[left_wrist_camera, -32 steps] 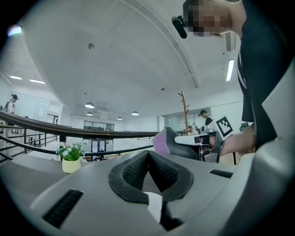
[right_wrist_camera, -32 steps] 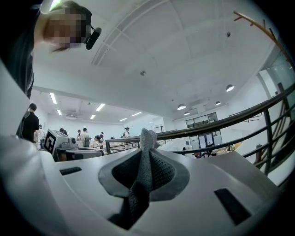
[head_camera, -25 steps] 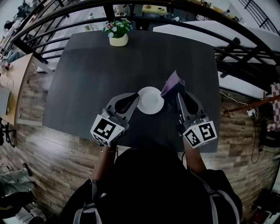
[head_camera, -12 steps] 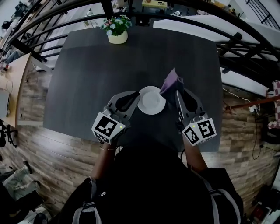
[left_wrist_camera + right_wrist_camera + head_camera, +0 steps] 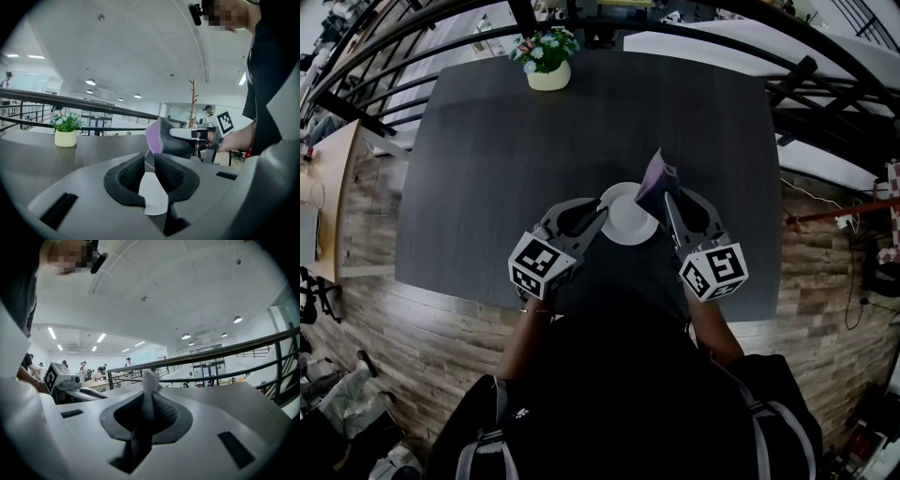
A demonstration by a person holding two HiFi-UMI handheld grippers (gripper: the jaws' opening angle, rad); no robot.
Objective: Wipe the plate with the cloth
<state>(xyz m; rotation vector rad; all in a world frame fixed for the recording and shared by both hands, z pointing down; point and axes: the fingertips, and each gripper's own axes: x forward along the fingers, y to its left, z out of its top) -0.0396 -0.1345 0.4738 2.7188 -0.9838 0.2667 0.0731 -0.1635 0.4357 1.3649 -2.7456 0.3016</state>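
A small white plate (image 5: 630, 217) lies at the near middle of the dark table (image 5: 487, 169). My left gripper (image 5: 598, 214) is at its left rim. In the left gripper view the plate's rim (image 5: 152, 194) sits between the pads (image 5: 133, 176). The jaws have just been opening, and a gap shows beside the rim. My right gripper (image 5: 667, 197) is shut on a purple cloth (image 5: 653, 178) that stands up over the plate's right edge. In the right gripper view the cloth (image 5: 150, 380) looks grey, pinched between the pads (image 5: 164, 413).
A cream pot of flowers (image 5: 547, 58) stands at the table's far edge, also in the left gripper view as the flower pot (image 5: 65, 133). Dark railings (image 5: 825, 103) run behind and to the right of the table. The floor round it is wood-patterned.
Both grippers have come down toward the table, bringing the plate and the cloth with them. The left jaws have parted at the plate's rim.
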